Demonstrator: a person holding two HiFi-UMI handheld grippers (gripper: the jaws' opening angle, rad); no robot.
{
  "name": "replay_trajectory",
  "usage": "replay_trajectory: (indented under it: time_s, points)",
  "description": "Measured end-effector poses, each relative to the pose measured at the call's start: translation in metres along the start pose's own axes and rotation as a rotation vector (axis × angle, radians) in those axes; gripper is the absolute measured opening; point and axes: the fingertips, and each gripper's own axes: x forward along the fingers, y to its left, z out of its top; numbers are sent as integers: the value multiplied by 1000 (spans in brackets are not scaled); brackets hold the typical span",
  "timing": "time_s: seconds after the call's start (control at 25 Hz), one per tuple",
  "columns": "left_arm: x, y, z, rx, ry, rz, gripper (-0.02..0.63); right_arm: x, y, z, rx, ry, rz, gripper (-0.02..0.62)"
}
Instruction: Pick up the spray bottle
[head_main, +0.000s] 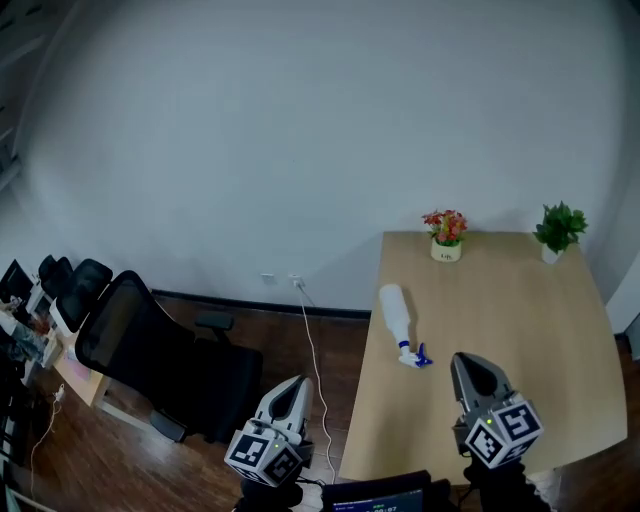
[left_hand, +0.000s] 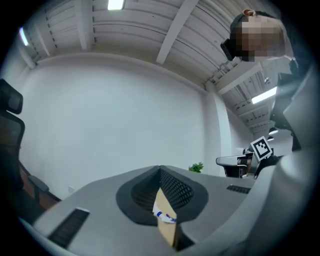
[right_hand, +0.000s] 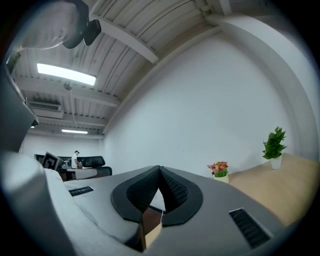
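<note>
The spray bottle (head_main: 396, 315), white with a blue trigger, lies on its side on the light wooden table (head_main: 520, 330) near the table's left edge. My right gripper (head_main: 463, 360) hovers over the table's front part, just right of the bottle's trigger end and apart from it, its jaws shut and empty. Left of the table, my left gripper (head_main: 300, 383) hangs over the floor, also shut on nothing. In the left gripper view a sliver of the bottle (left_hand: 165, 216) shows under the meeting jaws. In the right gripper view the right gripper (right_hand: 160, 171) has its jaws touching.
A pot of red flowers (head_main: 446, 236) and a small green plant (head_main: 559, 230) stand at the table's far edge. A black office chair (head_main: 150, 350) is on the wooden floor at left, and a white cable (head_main: 312, 350) runs down from the wall socket.
</note>
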Motion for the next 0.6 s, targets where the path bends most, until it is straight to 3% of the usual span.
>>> replay_trajectory:
  time_s: [0.28,0.44,0.6]
  points:
    - [100,36,18,48,18,-164,3,48,-25,3,-26,-23,-115,0]
    - [152,62,42,146,30,-308,3,80,-32,0,-31,-24,-215,0]
    - [181,80,28,233,7,-451,3,102,-34,-35,-53,-32,-317,0]
